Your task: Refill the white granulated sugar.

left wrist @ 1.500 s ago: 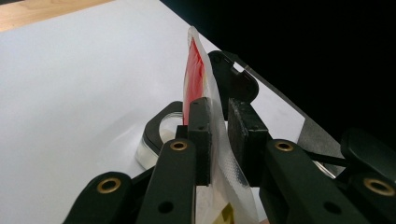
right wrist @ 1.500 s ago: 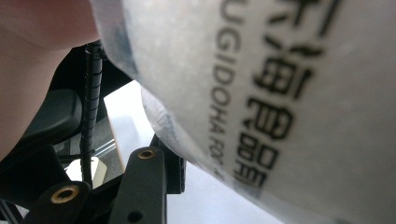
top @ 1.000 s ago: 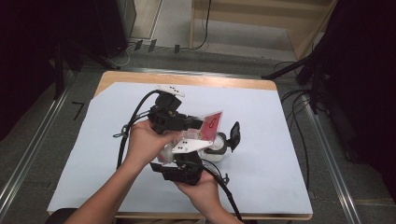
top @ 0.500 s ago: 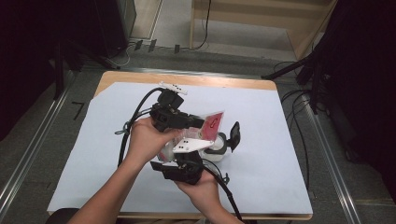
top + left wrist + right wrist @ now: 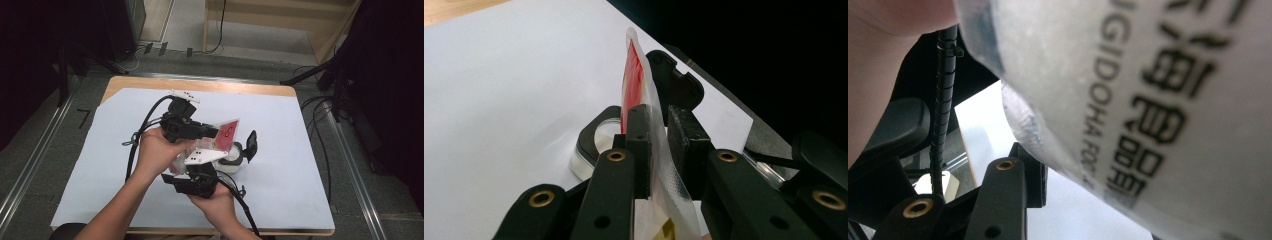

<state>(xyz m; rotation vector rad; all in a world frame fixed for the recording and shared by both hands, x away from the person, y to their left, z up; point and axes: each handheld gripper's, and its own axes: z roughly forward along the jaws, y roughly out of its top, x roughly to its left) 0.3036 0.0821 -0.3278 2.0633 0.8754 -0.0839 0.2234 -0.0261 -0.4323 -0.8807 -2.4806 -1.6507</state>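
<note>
A clear pouch with a red printed top (image 5: 227, 132) hangs tilted over a small clear jar (image 5: 234, 161) whose black lid (image 5: 251, 145) stands flipped open. My left gripper (image 5: 214, 132) comes in from the left and is shut on the pouch's thin sealed edge (image 5: 644, 80), with the jar's black rim (image 5: 591, 137) just below. My right gripper (image 5: 186, 167) reaches up from below onto the pouch's full lower part (image 5: 1158, 100). One of its pads (image 5: 1032, 172) lies against the pouch and the other jaw is hidden behind it.
White paper (image 5: 300, 150) covers the wooden table (image 5: 150, 82). Black cables (image 5: 142, 130) trail off both grippers to the left and the front. A dark stand and more cables (image 5: 320, 80) sit beyond the table's right edge.
</note>
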